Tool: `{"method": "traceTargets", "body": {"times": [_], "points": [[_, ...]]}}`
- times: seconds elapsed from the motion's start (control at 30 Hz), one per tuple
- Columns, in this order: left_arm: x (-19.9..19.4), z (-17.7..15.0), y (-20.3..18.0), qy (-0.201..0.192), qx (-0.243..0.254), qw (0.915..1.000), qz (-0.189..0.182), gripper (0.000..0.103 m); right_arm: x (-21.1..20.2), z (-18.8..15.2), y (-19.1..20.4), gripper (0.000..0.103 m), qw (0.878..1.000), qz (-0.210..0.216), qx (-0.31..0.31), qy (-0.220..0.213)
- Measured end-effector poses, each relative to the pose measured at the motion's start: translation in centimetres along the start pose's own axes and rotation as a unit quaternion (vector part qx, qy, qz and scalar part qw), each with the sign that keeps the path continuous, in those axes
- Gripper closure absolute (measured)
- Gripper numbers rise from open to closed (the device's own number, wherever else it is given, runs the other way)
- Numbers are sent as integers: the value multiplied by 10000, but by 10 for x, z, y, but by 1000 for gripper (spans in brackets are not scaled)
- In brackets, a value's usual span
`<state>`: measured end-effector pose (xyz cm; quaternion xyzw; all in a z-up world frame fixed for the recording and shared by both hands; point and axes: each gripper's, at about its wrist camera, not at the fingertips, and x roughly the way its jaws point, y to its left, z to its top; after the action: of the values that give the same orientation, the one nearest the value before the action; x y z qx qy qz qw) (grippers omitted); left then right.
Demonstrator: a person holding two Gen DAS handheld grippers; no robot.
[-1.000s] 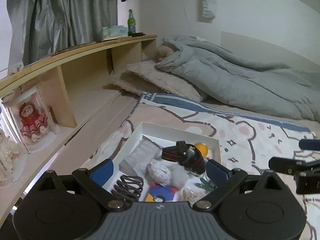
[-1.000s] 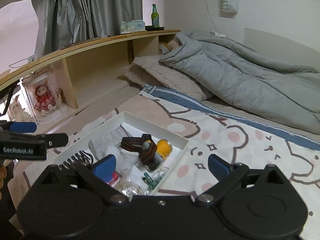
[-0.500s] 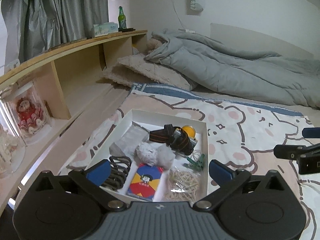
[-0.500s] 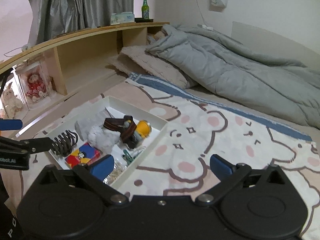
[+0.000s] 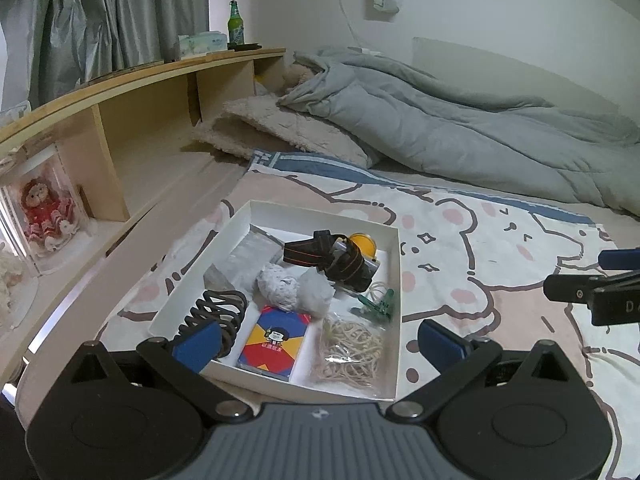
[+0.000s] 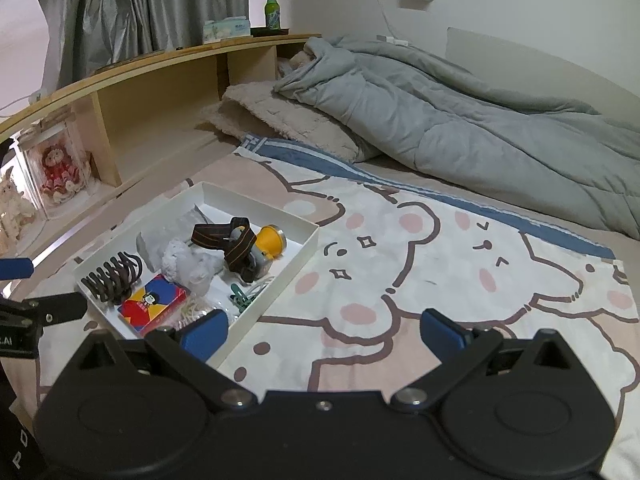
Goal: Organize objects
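A white tray [image 5: 394, 248] sits on the bed's bear-print sheet. It holds a yellow headlamp with a dark strap [image 5: 340, 258], a black hair claw [image 5: 218, 312], a colourful card pack [image 5: 276, 338], a bag of rubber bands [image 5: 352, 348], a green clip [image 5: 378, 306] and crumpled white wads [image 5: 296, 290]. My left gripper [image 5: 318, 342] is open and empty above the tray's near end. My right gripper [image 6: 322, 332] is open and empty over the sheet, just right of the tray [image 6: 304, 248]. The headlamp [image 6: 256, 246] and card pack [image 6: 154, 304] also show there.
A grey duvet [image 5: 440, 128] and a fleecy pillow [image 5: 288, 132] lie at the far end of the bed. A wooden shelf unit [image 5: 140, 120] runs along the left, with a boxed doll [image 5: 44, 212], a green bottle [image 5: 235, 24] and a tissue pack on it.
Both grippers have drawn back and risen from the tray, so the whole tray and more of the sheet now show. Both stay open and nothing in the tray has moved.
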<state>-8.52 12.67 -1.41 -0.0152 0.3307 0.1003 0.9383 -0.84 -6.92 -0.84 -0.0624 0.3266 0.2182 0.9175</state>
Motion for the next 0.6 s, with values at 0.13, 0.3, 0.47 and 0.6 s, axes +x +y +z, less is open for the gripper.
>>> {"method": "traceTargets", "body": {"times": [0.13, 0.3, 0.47, 0.6], "points": [[1, 0, 0, 13, 12, 10000, -12, 0, 2, 0, -2, 0, 10000, -22, 11, 24], [4, 1, 2, 43, -45, 10000, -14, 0, 3, 0, -2, 0, 10000, -40, -61, 49], [5, 0, 0, 65, -38, 10000, -30, 0, 1, 1, -4, 0, 10000, 12, -44, 29], [5, 0, -1, 71, -40, 10000, -30, 0, 1, 1, -5, 0, 10000, 31, -34, 41]]}}
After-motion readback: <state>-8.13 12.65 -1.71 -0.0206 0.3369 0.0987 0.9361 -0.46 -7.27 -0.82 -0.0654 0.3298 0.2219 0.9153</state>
